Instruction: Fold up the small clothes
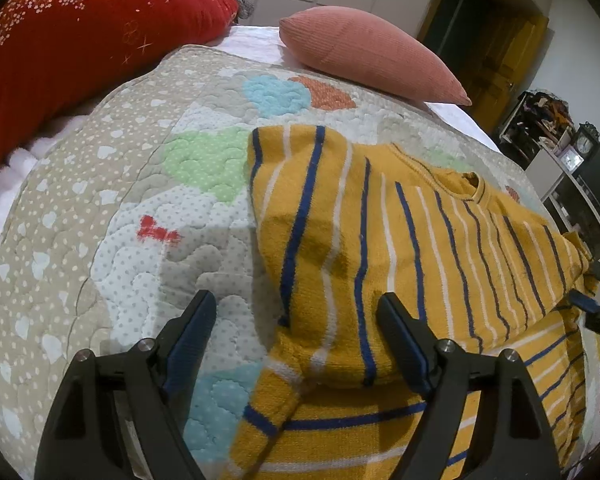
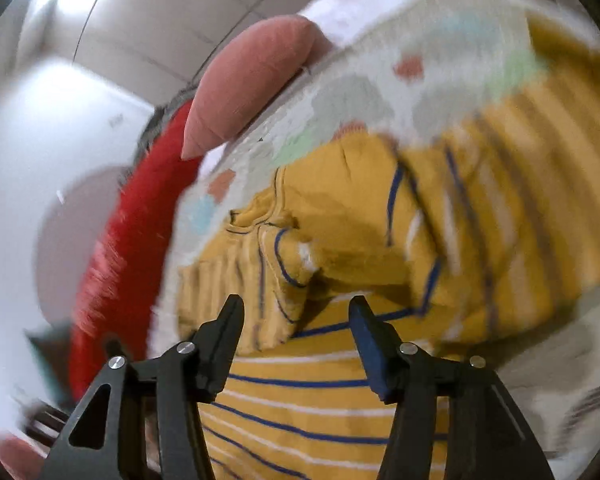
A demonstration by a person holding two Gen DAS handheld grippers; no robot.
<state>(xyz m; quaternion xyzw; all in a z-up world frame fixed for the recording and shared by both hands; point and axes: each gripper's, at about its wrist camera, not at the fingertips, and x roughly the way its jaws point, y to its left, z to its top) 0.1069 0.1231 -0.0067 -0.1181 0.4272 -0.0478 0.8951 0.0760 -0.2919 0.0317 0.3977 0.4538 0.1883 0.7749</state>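
Your left gripper (image 1: 296,312) hovered with its jaws spread wide over the near edge of the bed, one finger above the quilt (image 1: 112,208) and the other above the striped sweater (image 1: 400,240); nothing was pinched between them. The sweater, mustard yellow with navy and white stripes, lay on the heart-patterned quilt right of centre, its neckline toward the far side and one sleeve folded across the body near your left gripper. In the left wrist view, the tip of your right gripper (image 1: 598,308) showed at the sweater's right edge, close against the fabric; from there you could not tell whether it touched.

The right wrist view was blurred by motion. There your right gripper (image 2: 296,312) had its jaws spread apart above the sweater (image 2: 340,392), with bunched folds of the knit just beyond the fingertips and no cloth visibly caught between them.

A red pillow (image 1: 80,40) with a white floral print sat at the far left of the bed, and a pink ribbed cushion (image 1: 364,52) lay at the far edge, well apart from the sweater. No brand, label or writing could be read on any of it.
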